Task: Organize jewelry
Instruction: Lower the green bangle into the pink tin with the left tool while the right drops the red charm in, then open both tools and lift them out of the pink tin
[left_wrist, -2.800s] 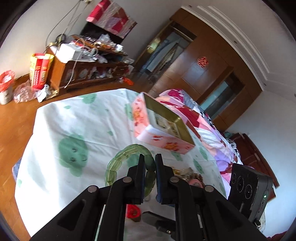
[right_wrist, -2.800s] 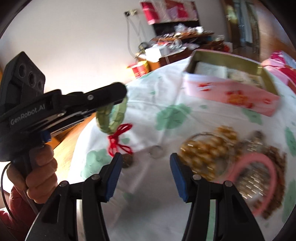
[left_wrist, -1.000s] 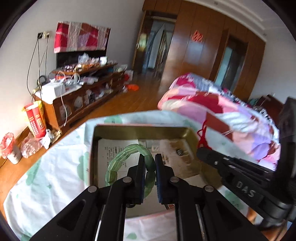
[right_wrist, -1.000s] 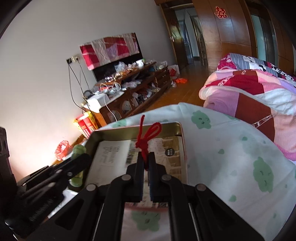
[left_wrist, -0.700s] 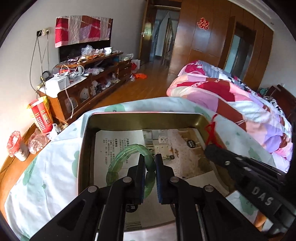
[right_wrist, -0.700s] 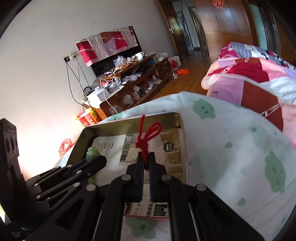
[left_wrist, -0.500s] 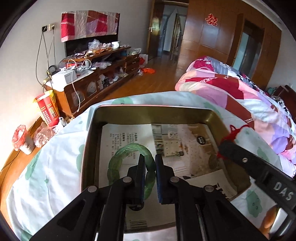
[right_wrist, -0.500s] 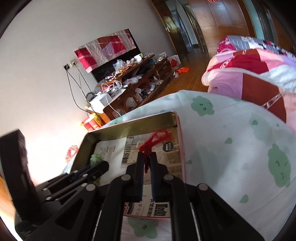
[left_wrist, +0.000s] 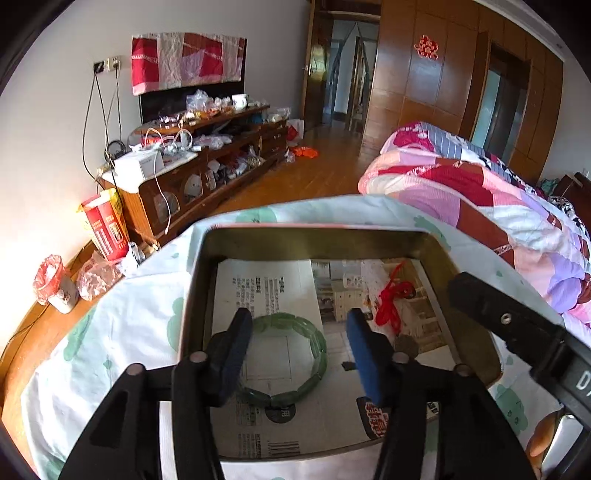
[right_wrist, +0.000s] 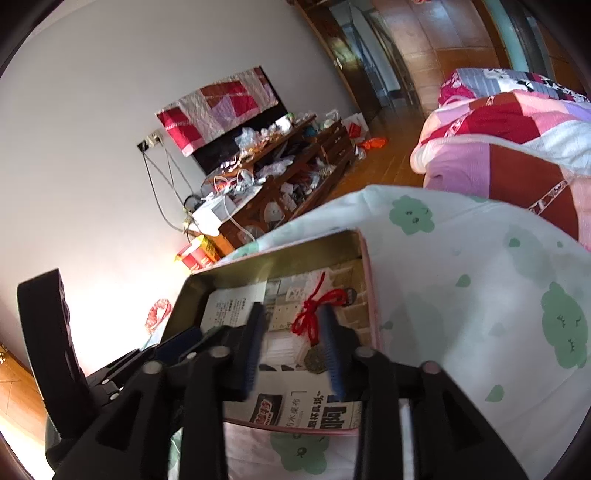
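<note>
- Underneath everything, a white cloth with green cloud prints (left_wrist: 122, 328) covers the tabletop, with a patchwork quilt (left_wrist: 476, 199) on the bed beyond.
- On the cloth sits a shallow gold tin (left_wrist: 314, 240), lined with printed paper.
- Left gripper (left_wrist: 299, 332): its fingers have just been opening and stand apart, clear of the green bead bracelet (left_wrist: 317, 343) lying flat in the tin.
- Right gripper (right_wrist: 291, 339): its fingers have just been opening too, apart around the red knotted cord with a coin charm (right_wrist: 312, 319) on the paper.
</note>
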